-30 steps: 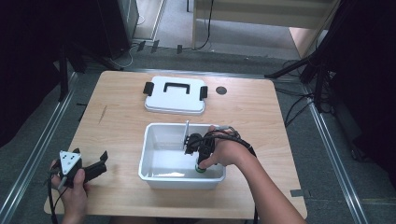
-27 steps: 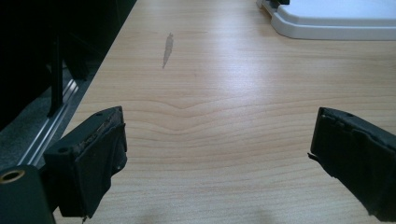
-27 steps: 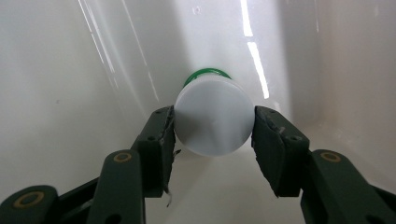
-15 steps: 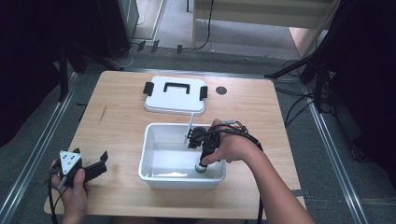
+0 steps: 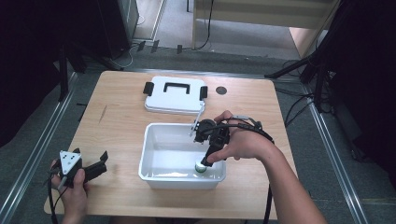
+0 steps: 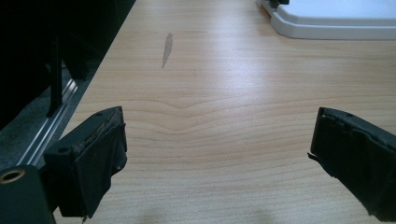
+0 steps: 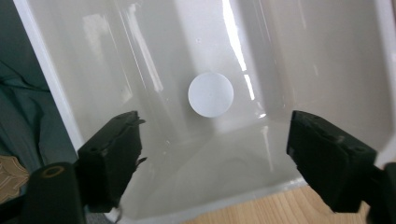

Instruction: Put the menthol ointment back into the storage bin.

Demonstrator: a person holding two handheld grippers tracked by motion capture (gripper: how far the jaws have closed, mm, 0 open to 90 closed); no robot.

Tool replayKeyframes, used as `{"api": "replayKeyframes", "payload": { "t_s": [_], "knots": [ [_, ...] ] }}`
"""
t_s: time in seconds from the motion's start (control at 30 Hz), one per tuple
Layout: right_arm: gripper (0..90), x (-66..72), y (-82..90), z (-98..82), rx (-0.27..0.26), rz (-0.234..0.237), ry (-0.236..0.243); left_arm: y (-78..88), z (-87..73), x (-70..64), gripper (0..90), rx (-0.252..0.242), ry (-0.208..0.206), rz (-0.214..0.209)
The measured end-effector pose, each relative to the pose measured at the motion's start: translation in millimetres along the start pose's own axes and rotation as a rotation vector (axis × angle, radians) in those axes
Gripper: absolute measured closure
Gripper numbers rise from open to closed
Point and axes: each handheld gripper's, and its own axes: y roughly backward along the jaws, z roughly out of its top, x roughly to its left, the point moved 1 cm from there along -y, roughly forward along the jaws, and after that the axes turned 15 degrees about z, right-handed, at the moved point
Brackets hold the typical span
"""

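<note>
Just opening the right gripper [image 7: 215, 123] wide over the white bin [image 5: 145, 154], holding nothing, leaving the round white disc [image 7: 210, 94] lying on the bin's floor (drop-off probably done). Keeping the left gripper [image 6: 219, 116] gaping, empty, over the table [image 6: 210, 70].

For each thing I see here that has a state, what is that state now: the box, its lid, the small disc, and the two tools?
White bin: open, lid off, upright on the table.
Lid: off the bin, lying flat behind it, handle up.
White disc: lying flat on the bin floor, free.
Right tool: jaws just opened, wide apart above the bin, holding nothing.
Left tool: open, holding nothing, over bare table.
</note>
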Motion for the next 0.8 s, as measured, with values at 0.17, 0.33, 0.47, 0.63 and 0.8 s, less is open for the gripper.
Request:
{"api": "replayKeyframes", "payload": {
  "t_s": [0.17, 0.33, 0.47, 0.63, 0.8],
  "knots": [
    [14.6, 0.9, 9.9, -10.3, -0.007, -0.017, -0.007, 0.0, 0.0, -0.2, 4.7, 0.0, -0.001, 0.0],
    [14.0, 0.9, 19.4, -22.6, -0.027, -0.028, -0.029, 0.1, 0.0, -0.2, 4.7, 0.001, -0.008, 0.001],
    [14.0, 0.0, 24.8, -33.2, -0.033, -0.037, -0.043, 0.2, 0.0, -0.5, 4.7, 0.0, -0.008, 0.002],
    [13.9, -0.5, 28.1, -45.0, -0.039, -0.042, -0.055, 0.2, 0.0, -0.6, 4.7, -0.001, -0.009, 0.002],
    [13.9, -2.4, 27.9, -56.5, -0.045, -0.043, -0.08, 0.2, 0.0, -0.5, 4.7, -0.001, -0.008, 0.002]
  ]
}}
